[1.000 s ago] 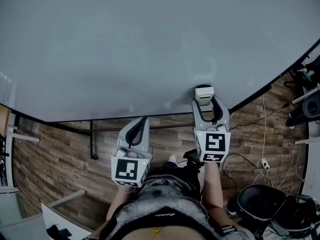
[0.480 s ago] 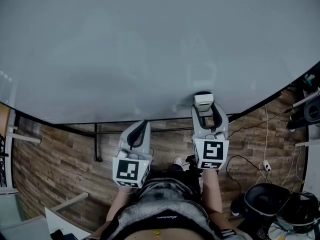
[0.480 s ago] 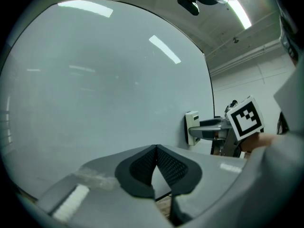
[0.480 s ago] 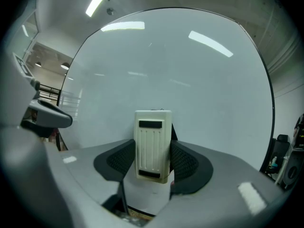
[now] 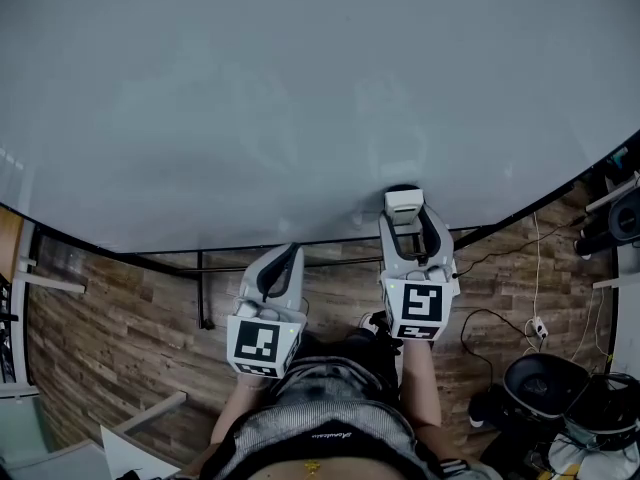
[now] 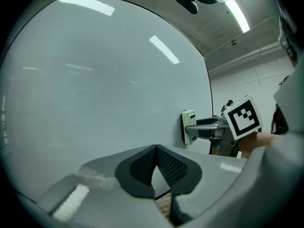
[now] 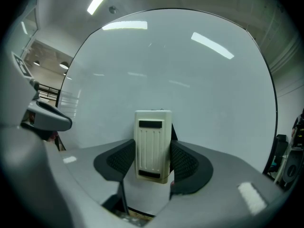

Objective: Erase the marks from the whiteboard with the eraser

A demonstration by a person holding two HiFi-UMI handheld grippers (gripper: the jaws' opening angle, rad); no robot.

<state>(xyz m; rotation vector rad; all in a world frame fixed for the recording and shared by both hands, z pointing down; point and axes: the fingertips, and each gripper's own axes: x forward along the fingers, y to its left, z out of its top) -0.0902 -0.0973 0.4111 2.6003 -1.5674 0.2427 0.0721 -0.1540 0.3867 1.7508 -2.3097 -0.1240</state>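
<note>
The large whiteboard (image 5: 300, 88) fills the upper part of the head view and looks wiped, with only faint smudges. My right gripper (image 5: 405, 216) is shut on a cream-white eraser (image 5: 404, 203), which presses flat against the board near its lower edge. In the right gripper view the ribbed eraser (image 7: 153, 145) stands upright between the dark pads (image 7: 116, 163). My left gripper (image 5: 283, 261) hangs lower, just below the board's bottom rim, shut with nothing in it; its pads (image 6: 142, 167) meet. From the left gripper view the eraser (image 6: 188, 126) shows against the board (image 6: 95, 94).
Below the board lies a wood-plank floor (image 5: 110, 348) with the board's black stand legs (image 5: 203, 293). Cables and a power strip (image 5: 540, 326) trail at right beside a dark bin (image 5: 545, 383) and a chair base. A pale table corner (image 5: 130, 458) sits bottom left.
The right gripper has slid the eraser slightly down and left along the board's lower edge. The view has shifted a little; the left gripper stays low.
</note>
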